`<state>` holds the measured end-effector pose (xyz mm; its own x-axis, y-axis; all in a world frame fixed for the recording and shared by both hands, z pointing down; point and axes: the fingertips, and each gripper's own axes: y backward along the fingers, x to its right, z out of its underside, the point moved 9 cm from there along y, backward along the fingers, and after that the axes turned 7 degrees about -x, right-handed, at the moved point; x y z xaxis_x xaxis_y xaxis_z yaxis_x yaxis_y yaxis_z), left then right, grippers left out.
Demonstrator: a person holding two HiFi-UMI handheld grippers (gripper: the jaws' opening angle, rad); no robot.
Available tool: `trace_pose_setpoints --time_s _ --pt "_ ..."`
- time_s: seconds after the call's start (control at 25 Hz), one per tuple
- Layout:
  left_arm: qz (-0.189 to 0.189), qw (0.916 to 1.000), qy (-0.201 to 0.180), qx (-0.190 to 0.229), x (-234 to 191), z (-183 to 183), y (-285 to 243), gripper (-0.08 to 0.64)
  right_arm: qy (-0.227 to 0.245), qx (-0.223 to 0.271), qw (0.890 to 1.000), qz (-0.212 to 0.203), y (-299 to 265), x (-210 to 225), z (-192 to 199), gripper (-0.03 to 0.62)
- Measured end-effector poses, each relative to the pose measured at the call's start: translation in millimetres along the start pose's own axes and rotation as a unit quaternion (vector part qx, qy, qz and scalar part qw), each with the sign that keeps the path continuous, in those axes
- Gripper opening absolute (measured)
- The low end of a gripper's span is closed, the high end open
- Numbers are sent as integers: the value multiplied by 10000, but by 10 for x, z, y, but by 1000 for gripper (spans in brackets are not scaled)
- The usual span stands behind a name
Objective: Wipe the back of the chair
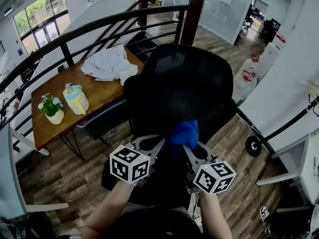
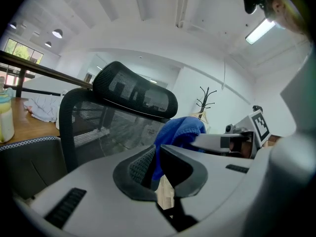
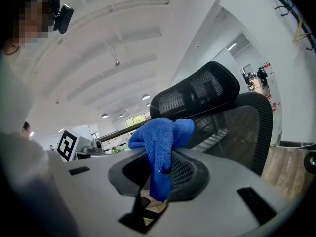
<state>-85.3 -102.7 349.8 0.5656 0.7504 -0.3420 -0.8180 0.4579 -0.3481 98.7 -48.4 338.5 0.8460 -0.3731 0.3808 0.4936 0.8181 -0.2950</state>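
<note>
The right gripper [image 1: 188,148] is clenched on a blue cloth [image 1: 184,132], which bunches above its jaws and hangs down between them, just in front of the mesh back of the black chair [image 1: 184,78] and below the headrest [image 3: 197,92]. The left gripper [image 1: 158,144] sits close beside it, its jaws drawn nearly together with a strip of the same cloth in the narrow gap between them. Beyond the chair stands a wooden table [image 1: 99,96].

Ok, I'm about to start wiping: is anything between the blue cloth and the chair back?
Nothing visible. The blue cloth, pinched in the right tool, is right by the chair back, no object between them.
</note>
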Motion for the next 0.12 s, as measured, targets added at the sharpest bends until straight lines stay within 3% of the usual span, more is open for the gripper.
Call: trace_pose_setpoints --time_s 0.12 --pt "9 10000 12 -24 1 17 -18 37 -20 -27 10000 -11 2 24 16 89"
